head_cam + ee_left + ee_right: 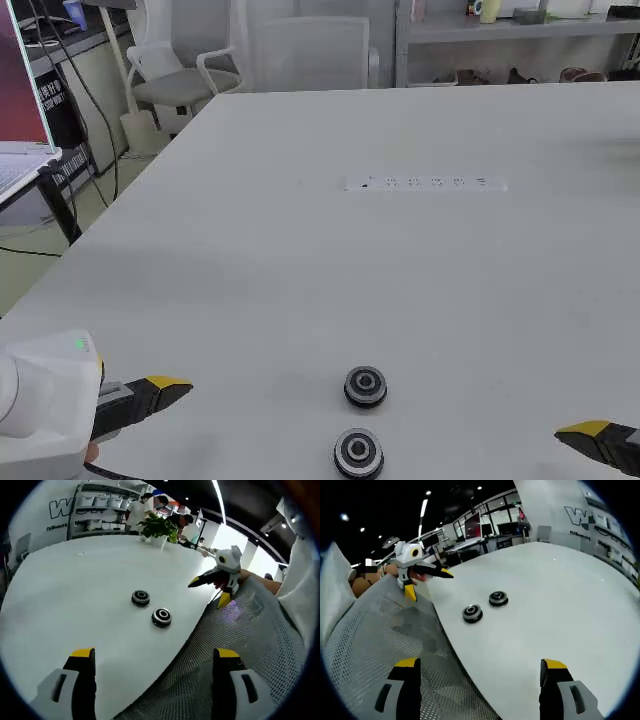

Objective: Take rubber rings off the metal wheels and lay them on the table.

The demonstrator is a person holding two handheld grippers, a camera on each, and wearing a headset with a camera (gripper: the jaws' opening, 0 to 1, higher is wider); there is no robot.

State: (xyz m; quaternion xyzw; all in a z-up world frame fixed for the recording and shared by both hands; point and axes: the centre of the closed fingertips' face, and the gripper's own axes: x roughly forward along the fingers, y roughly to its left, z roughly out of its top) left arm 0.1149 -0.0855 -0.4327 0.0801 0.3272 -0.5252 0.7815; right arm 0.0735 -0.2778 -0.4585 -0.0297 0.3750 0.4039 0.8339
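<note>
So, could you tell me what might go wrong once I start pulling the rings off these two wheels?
The near wheel and far wheel lie loose by the table edge; a tug could send one off. They sit close together, so working one may knock the other. Neither is pinned: pulling a ring with one gripper alone would likely drag the wheel.

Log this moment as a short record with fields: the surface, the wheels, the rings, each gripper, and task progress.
surface: white table, with a power strip lying further back
wheels: two, a far wheel and a near wheel, lying flat, close together but apart
rings: dark rubber rings on both wheels, none on the table
left gripper: open, holding nothing, off to one side of the wheels
right gripper: open, holding nothing, on the opposite side
progress: no ring removed yet
</note>
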